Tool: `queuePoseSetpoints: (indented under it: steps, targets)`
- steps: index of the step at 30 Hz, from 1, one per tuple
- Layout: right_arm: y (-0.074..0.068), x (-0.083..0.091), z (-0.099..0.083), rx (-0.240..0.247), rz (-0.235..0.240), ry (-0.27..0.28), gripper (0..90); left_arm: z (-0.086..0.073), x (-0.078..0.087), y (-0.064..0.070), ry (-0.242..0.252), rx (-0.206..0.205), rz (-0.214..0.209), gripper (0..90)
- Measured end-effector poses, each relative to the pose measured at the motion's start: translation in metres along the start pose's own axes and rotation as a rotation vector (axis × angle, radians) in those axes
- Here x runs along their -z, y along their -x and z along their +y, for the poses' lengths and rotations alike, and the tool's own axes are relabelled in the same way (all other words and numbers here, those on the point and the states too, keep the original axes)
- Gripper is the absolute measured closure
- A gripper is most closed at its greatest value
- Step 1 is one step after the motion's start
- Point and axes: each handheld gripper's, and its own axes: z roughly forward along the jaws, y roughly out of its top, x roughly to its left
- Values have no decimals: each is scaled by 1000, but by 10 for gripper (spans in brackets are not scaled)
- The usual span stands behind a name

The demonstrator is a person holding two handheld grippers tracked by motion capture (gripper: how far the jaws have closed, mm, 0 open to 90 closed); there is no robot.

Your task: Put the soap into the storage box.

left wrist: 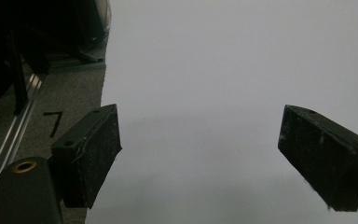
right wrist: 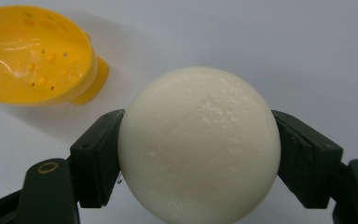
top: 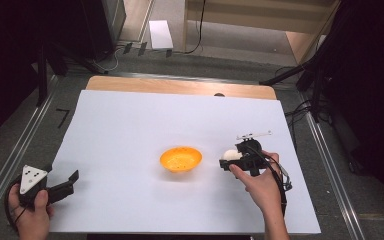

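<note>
A white ball (right wrist: 199,142) sits clamped between the two black jaws of my right gripper (right wrist: 198,149). In the high view the same ball (top: 231,155) and right gripper (top: 230,159) are just right of an orange bowl (top: 180,159) with small holes in its bottom, near the middle of the white sheet. That bowl (right wrist: 32,56) lies up and to the left in the right gripper view, with nothing in it. My left gripper (top: 70,181) rests at the sheet's near-left corner, its jaws open wide (left wrist: 199,158) over bare white surface.
The white sheet (top: 130,125) covers a wooden table (top: 180,86) with metal rails along both sides. Dark stands and cables stand on the floor beyond, plus a small white box (top: 160,34) at the back.
</note>
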Motion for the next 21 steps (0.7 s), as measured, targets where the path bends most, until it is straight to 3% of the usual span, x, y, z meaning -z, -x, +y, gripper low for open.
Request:
queuePoseSetpoints:
  steps: [21]
  targets:
    - [-31,-4,15,60,30,-6,242,0,0,0,-1,2,1,133]
